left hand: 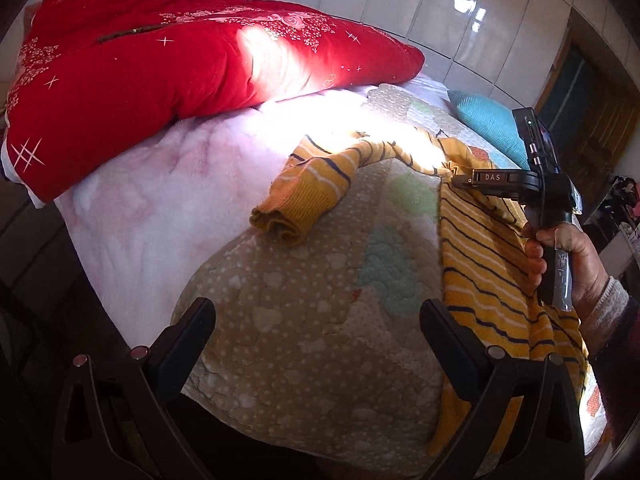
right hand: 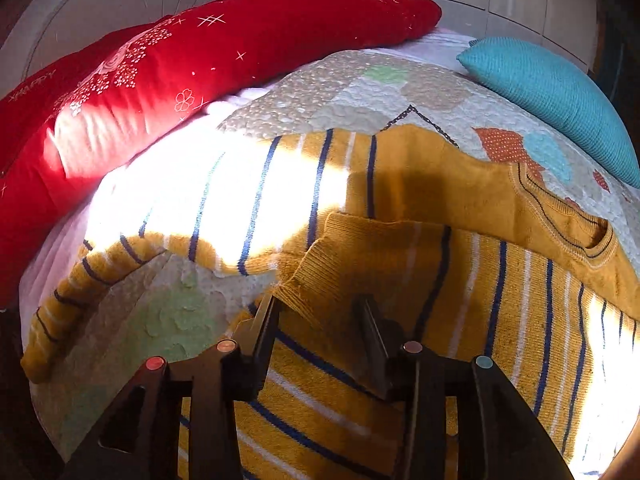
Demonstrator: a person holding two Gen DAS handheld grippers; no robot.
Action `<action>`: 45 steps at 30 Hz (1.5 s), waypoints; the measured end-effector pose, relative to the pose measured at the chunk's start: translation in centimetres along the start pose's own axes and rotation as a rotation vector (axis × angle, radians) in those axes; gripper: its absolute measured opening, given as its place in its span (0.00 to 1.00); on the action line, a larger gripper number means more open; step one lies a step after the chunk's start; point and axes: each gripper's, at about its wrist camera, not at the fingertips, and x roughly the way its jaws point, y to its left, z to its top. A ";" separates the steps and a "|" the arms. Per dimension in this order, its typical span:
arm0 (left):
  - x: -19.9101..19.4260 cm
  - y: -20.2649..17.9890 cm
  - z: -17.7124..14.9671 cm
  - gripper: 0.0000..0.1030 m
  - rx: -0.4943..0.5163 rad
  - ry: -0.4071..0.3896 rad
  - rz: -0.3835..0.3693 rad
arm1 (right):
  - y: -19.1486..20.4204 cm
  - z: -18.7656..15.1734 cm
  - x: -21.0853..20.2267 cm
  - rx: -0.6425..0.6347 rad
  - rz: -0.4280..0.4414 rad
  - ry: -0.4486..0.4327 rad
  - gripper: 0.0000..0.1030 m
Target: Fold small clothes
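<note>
Nearest the lens in the left wrist view, the left gripper [left hand: 316, 332] fills the bottom of the frame, its fingers wide apart over the patterned quilt [left hand: 280, 340] with nothing between them. At centre right lies the yellow striped sweater [left hand: 488, 264], one sleeve [left hand: 304, 196] stretched toward the middle of the frame. The right gripper [left hand: 460, 181], held by a hand [left hand: 572, 256] at the right edge, rests its tip on the sweater. In the right wrist view its fingers [right hand: 264, 332] stand partly apart astride a folded cuff, not pinching it. A red duvet [left hand: 160, 72] lies upper left, a teal pillow [right hand: 560, 100] upper right.
</note>
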 end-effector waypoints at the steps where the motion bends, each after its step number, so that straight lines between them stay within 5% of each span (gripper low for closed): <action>1: 0.0 0.3 0.1 0.99 -0.009 0.000 -0.002 | 0.2 -0.2 -0.6 0.002 0.008 -0.007 0.44; 8: -0.5 3.7 0.9 0.99 -0.100 -0.030 0.067 | 4.0 -1.1 -6.3 -0.062 0.106 -0.065 0.46; 14: -2.0 8.2 1.4 0.99 -0.194 -0.074 0.144 | 14.2 -4.2 -7.9 -0.355 0.204 -0.066 0.49; 20: -3.0 12.1 1.0 0.99 -0.289 -0.094 0.173 | 24.5 -8.8 -6.1 -0.845 0.053 -0.116 0.52; 25: -2.9 13.7 0.3 0.99 -0.334 -0.078 0.152 | 28.3 -9.8 -2.7 -1.020 -0.046 -0.140 0.51; 26: -2.9 13.7 0.3 0.99 -0.334 -0.077 0.148 | 28.6 -9.5 -2.2 -1.008 -0.041 -0.131 0.46; 27: -2.9 13.6 0.3 0.99 -0.332 -0.077 0.146 | 28.8 -8.9 -1.8 -0.977 -0.011 -0.107 0.23; 28: -3.0 13.5 0.3 0.99 -0.331 -0.078 0.144 | 28.8 -8.1 -1.5 -0.925 0.025 -0.078 0.16; 35: -3.3 11.8 0.9 0.99 -0.299 -0.086 0.115 | 23.1 -0.4 -7.6 -0.522 0.131 -0.214 0.09; 41: -2.7 9.5 1.3 0.99 -0.250 -0.081 0.080 | 5.6 4.1 -15.0 -0.085 0.063 -0.292 0.09; 45: -1.8 7.4 1.5 0.99 -0.209 -0.058 0.053 | -8.5 1.9 -18.2 0.294 0.063 -0.294 0.09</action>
